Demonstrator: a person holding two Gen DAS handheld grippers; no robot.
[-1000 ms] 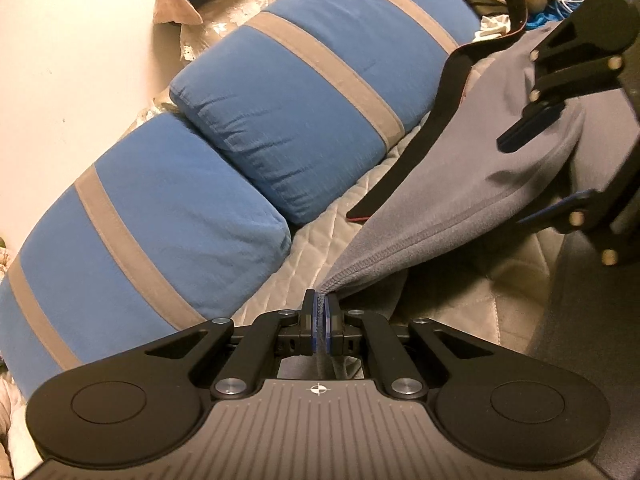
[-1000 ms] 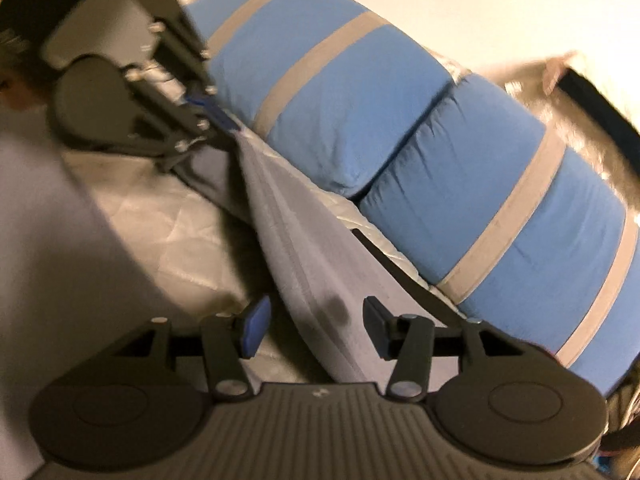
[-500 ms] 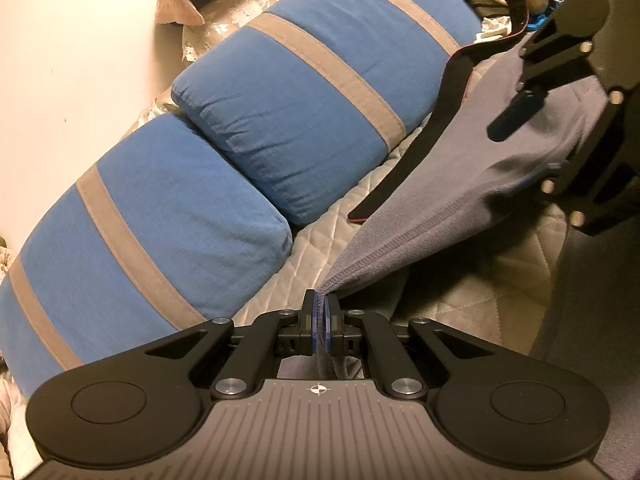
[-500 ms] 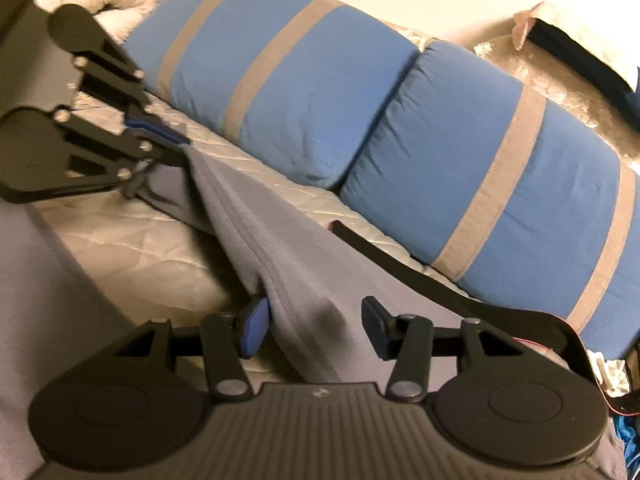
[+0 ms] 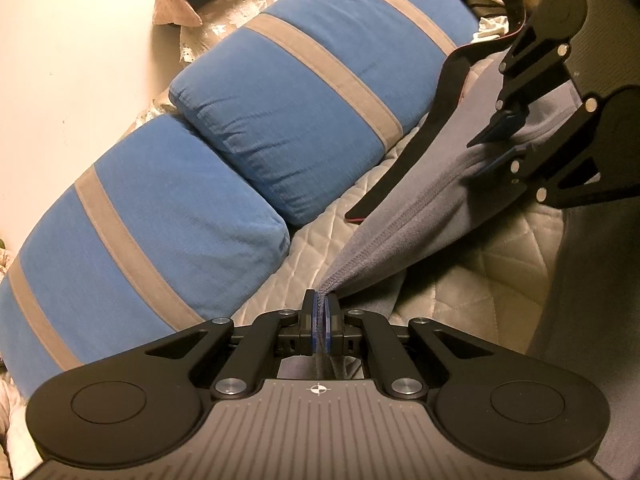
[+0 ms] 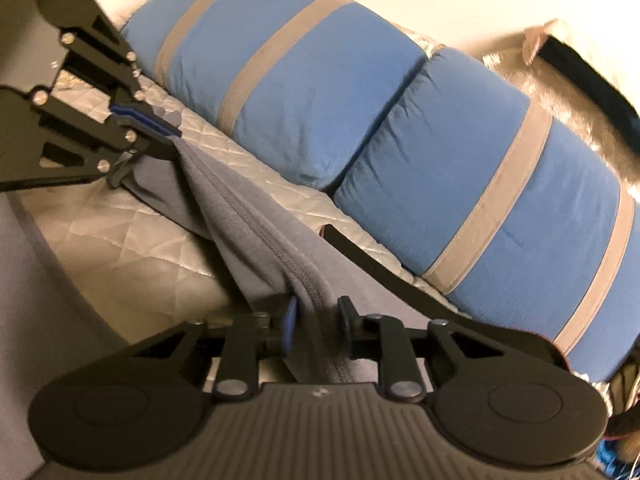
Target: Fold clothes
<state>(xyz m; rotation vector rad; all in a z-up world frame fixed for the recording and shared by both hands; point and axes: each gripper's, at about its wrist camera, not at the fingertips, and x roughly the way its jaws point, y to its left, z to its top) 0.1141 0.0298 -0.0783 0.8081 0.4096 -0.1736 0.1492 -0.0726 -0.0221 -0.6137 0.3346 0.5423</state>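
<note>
Left gripper [image 5: 320, 322] clamps grey garment [image 5: 420, 208] hem; right gripper [image 6: 316, 320] has just been closing round hem, not yet pinching. You finish squeeze before pulling taut.

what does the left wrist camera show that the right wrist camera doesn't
Only the left wrist view shows the left gripper head-on, shut on the hem of the grey garment, plus clutter and cables behind the pillows. Only the right wrist view shows the right gripper up close; its jaws have just been closing, the garment's bunched fold between them. Both show the garment stretched between the grippers, the blue striped pillows, the quilted cover and the black strap.
</note>
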